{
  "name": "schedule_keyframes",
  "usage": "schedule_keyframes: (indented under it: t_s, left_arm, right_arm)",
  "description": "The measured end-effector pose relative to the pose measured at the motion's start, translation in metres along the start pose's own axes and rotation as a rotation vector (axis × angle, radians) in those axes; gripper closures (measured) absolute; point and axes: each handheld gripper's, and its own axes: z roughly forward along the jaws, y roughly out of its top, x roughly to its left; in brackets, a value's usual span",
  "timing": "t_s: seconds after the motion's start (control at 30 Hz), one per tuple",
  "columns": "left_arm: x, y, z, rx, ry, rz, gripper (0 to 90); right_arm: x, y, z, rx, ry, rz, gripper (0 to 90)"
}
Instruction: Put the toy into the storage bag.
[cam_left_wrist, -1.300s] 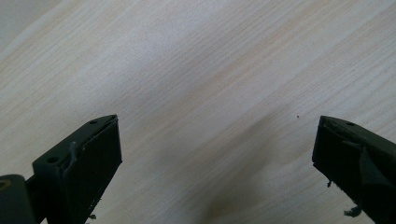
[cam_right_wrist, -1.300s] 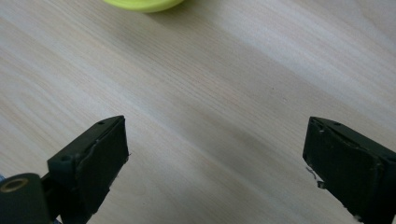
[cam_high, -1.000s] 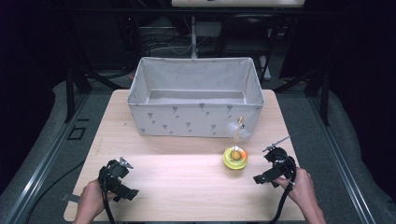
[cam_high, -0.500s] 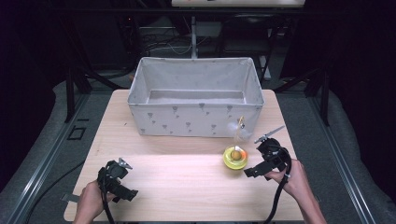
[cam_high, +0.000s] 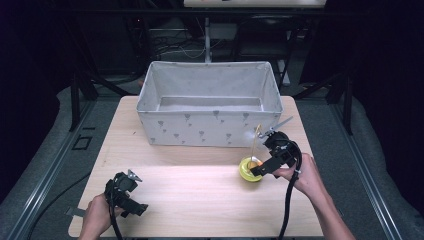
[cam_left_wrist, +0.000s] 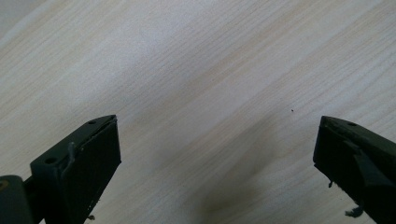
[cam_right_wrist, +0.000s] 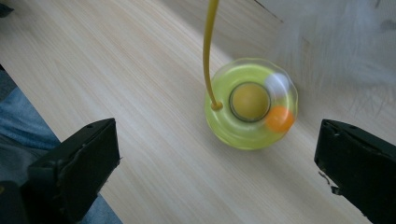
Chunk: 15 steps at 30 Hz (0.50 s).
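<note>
Both wide open, the right gripper (cam_high: 257, 169) hovers over the flat-lying yellow ring toy (cam_right_wrist: 250, 103), its wand (cam_right_wrist: 208, 51) upright; the left gripper (cam_high: 131, 200) rests apart.

right hand-held gripper (cam_high: 258, 169) moved forward over yellow toy (cam_high: 248, 169).

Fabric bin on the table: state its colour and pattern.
The fabric bin is light grey with small darker grey motifs, best seen in the high view.

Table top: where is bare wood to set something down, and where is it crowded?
Free: the table between the left gripper and yellow toy, and left of the fabric bin. Crowded: bin's right front corner, around toy and right gripper.
</note>
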Motion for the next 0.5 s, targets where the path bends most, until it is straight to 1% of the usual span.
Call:
schedule_keyframes:
  t_s: [0.03,0.07,0.13,0.17,0.2,0.23,0.27,0.3,0.33,0.37,0.43,0.47,0.5]
  left_arm:
    - [0.000,0.000,0.000,-0.001,0.000,0.001,1.2]
    - [0.000,0.000,0.000,-0.001,0.000,0.001,1.2]
    - [-0.001,0.000,0.000,-0.003,0.001,0.002,1.2]
    - [-0.001,0.000,0.000,-0.003,0.001,0.002,1.2]
    - [0.000,0.000,0.001,-0.001,-0.001,0.003,1.2]
    - [0.000,0.000,0.001,-0.001,-0.001,0.003,1.2]
    - [-0.001,0.000,0.001,0.000,-0.005,0.005,1.2]
    - [-0.001,0.000,0.001,0.000,-0.009,0.007,1.0]
    - [-0.001,0.000,0.001,0.000,-0.009,0.007,0.9]
    - [-0.001,0.000,0.001,0.001,-0.008,0.007,0.9]
    - [-0.001,0.000,0.001,0.001,-0.009,0.007,0.9]
    - [0.000,0.000,0.001,0.003,-0.007,0.007,1.0]
    - [0.000,0.000,0.001,0.003,-0.007,0.007,1.0]
  right_arm:
    - [0.000,0.004,-0.001,0.003,0.000,-0.010,1.9]
    - [0.000,0.007,-0.001,0.005,0.004,-0.008,1.9]
    - [0.000,0.013,-0.001,0.014,0.002,-0.022,1.8]
    - [0.000,0.013,-0.001,0.014,0.002,-0.022,1.8]
    - [-0.001,0.017,-0.001,0.019,0.002,-0.026,1.9]
    - [-0.001,0.017,-0.001,0.019,0.002,-0.026,1.9]
    - [0.000,0.021,0.000,0.006,0.004,-0.015,3.8]
    - [0.000,0.022,0.000,0.004,0.018,-0.007,6.9]
    - [0.000,0.022,0.000,0.004,0.018,-0.007,6.9]
    - [-0.001,0.024,-0.003,0.005,0.017,-0.020,17.6]
    - [-0.001,0.026,-0.004,0.004,0.015,-0.017,18.8]
    - [-0.002,0.029,-0.005,0.006,0.016,-0.023,27.4]
    - [-0.002,0.029,-0.005,0.006,0.016,-0.023,27.4]
